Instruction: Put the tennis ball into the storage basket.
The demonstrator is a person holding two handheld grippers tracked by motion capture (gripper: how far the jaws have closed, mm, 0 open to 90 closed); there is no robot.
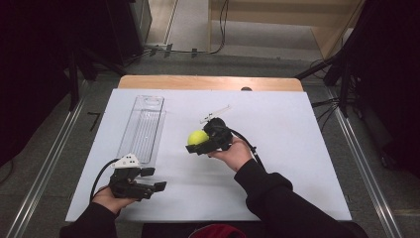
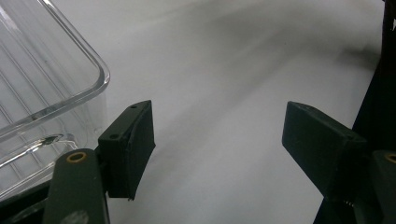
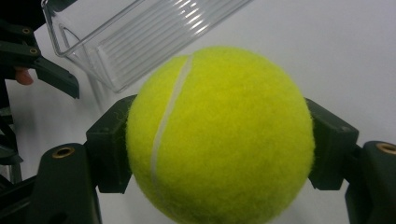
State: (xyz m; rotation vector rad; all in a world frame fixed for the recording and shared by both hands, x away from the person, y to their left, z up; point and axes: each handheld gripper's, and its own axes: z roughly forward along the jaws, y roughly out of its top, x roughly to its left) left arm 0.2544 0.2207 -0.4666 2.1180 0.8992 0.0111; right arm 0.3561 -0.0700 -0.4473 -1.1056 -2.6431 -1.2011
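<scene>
While the right gripper (image 1: 202, 143) clasped a yellow tennis ball (image 1: 197, 137) above the table's middle, the left gripper (image 1: 151, 179) waited agape near the front-left corner; carrying seemed underway, next likely lowering it into the clear tray (image 1: 143, 126)
</scene>
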